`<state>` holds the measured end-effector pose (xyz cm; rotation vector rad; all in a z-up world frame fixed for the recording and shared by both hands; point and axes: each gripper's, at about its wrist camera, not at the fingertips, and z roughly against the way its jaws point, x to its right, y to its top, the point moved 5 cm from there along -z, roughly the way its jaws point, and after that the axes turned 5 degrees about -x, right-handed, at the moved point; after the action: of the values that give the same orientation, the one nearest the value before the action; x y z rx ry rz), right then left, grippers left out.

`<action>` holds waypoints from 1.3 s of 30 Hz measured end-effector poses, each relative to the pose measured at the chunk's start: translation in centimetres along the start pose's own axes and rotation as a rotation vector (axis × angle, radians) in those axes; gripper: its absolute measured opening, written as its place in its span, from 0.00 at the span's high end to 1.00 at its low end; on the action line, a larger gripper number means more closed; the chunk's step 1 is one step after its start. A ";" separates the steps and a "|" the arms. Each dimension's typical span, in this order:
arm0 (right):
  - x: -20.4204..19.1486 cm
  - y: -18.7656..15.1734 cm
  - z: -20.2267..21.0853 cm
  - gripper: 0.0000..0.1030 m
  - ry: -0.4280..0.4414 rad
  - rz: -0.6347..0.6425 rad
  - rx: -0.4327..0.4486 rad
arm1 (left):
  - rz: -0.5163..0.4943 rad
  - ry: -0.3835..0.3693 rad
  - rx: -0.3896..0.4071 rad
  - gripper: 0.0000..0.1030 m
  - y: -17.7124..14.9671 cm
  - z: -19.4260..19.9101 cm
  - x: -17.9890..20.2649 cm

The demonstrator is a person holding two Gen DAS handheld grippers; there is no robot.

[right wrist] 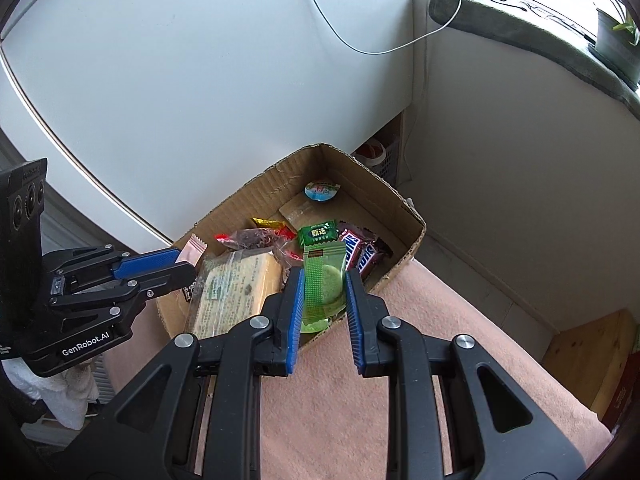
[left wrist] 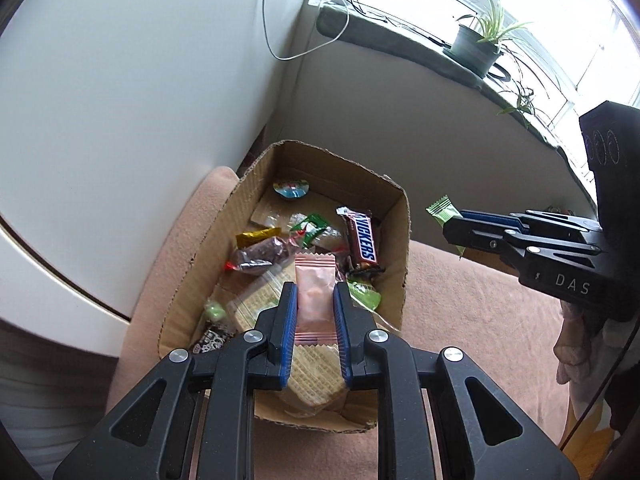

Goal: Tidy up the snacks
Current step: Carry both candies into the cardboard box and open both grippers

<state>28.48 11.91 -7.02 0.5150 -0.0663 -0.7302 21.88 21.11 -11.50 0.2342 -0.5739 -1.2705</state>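
Snacks in transit: you carry one packet in each gripper above the cardboard box [left wrist: 200,264]. The left gripper [left wrist: 316,300] pinches a pink sachet [left wrist: 314,280] between its blue pads, crimped ends showing above and below the grip. The right gripper [right wrist: 322,292] pinches a green translucent packet [right wrist: 323,284] with a round biscuit visible inside. The step in hand reads as delivery; whether both packets sit fully inside the box's outline is hard to judge through the fisheye. Your next move likely calls for bringing each packet clear of the rim, lowering it and spreading the jaws. Inside the box lie a Snickers bar [left wrist: 362,240], a flat wafer pack [right wrist: 236,284], a small green sweet [right wrist: 318,233], a dark fruit packet [left wrist: 262,258] and a round foil-lidded cup [left wrist: 291,189]. The box rests on a pink cloth [right wrist: 360,380], beside a white wall [left wrist: 140,80].
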 end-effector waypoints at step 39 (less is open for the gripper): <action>-0.1 2.0 -2.5 0.60 0.015 -0.033 -0.023 | 0.019 0.085 -0.019 0.74 2.9 -2.4 -1.4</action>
<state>30.22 14.25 -8.26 0.5004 -0.0354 -0.7589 25.34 22.96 -12.53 0.2656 -0.4899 -1.2407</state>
